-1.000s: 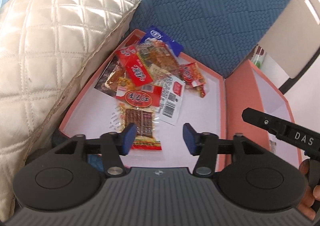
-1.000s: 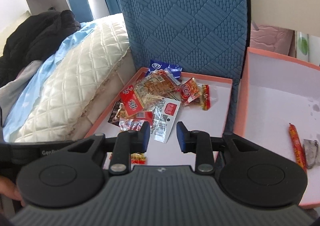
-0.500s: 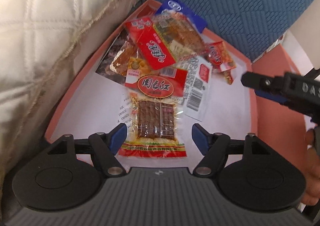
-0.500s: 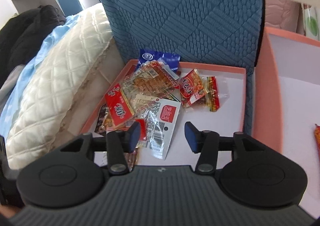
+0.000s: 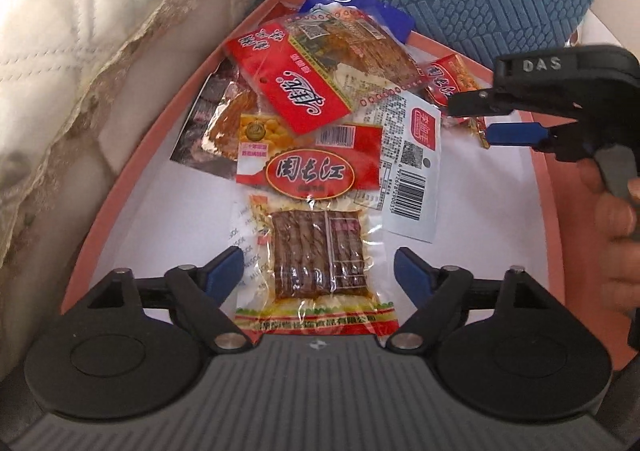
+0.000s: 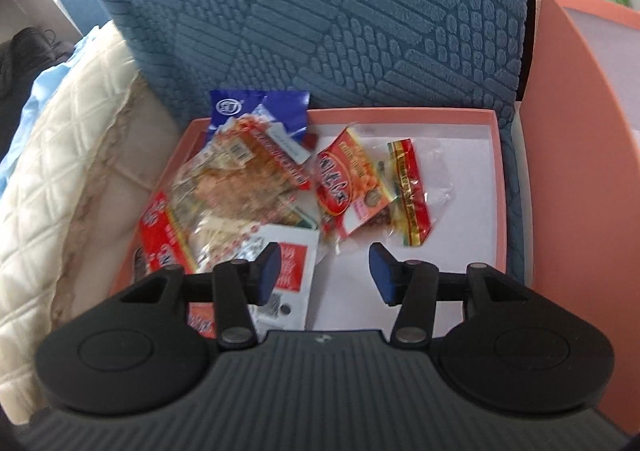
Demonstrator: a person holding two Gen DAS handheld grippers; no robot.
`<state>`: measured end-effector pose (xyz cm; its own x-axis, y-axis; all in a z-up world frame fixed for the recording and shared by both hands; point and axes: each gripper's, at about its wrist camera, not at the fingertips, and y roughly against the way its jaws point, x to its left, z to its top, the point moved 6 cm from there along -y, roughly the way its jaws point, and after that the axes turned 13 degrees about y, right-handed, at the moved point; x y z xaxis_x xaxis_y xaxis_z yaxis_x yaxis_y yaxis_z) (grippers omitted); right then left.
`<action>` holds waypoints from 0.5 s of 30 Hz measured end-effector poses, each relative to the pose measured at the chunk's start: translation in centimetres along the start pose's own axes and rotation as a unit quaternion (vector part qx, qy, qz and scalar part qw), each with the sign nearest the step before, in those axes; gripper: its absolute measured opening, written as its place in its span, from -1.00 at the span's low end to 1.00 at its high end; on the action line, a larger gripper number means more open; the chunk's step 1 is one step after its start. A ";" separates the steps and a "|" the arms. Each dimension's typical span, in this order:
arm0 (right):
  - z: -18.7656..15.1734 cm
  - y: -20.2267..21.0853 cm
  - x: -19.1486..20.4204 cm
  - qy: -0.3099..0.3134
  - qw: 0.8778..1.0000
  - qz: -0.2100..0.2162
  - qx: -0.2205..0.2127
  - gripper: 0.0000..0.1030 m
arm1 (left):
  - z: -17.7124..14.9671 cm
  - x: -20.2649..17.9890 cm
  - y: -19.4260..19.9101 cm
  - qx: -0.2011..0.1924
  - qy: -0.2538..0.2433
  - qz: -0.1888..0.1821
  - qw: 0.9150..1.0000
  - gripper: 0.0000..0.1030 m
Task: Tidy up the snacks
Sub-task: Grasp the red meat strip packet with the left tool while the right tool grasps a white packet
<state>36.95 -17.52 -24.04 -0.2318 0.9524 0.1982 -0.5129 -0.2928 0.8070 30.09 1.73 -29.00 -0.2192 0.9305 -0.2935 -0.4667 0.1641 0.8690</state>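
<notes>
Left gripper (image 5: 318,265) jaws wide, straddling clear dried-meat packet (image 5: 316,255) in pink tray (image 5: 120,187), right gripper (image 6: 322,271) jaws wide above tray's snack pile (image 6: 248,179)

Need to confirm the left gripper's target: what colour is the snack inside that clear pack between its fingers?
Dark brown strips in the clear pack, clearest in the left wrist view.

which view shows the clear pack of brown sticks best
The left wrist view: the clear pack of brown sticks lies whole and sharp between the open left gripper fingers. In the right wrist view I cannot find it; it seems hidden behind the gripper body.
</notes>
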 end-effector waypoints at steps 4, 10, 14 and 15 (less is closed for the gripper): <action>0.0 -1.2 0.1 -0.012 0.999 0.030 0.014 -0.01 | -0.4 -0.6 -0.3 -0.006 -0.017 0.016 1.000 0.76; -0.7 -2.9 0.6 -0.045 0.993 0.095 0.045 0.00 | -1.2 -1.3 -0.7 -0.013 -0.045 0.042 0.998 0.73; -1.2 -3.5 1.0 -0.067 0.987 0.135 0.052 0.03 | -1.2 -1.2 -0.8 -0.018 -0.048 0.057 0.997 0.57; -1.2 -3.4 1.0 -0.070 0.986 0.139 0.052 0.03 | -1.1 -1.1 -0.8 -0.021 -0.045 0.058 0.997 0.54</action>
<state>37.50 -15.66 -27.28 -0.2312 0.8413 0.4886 -0.3566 -0.5405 0.7620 29.75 0.25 -29.77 -0.1957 0.9685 -0.1538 -0.4786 0.0425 0.8770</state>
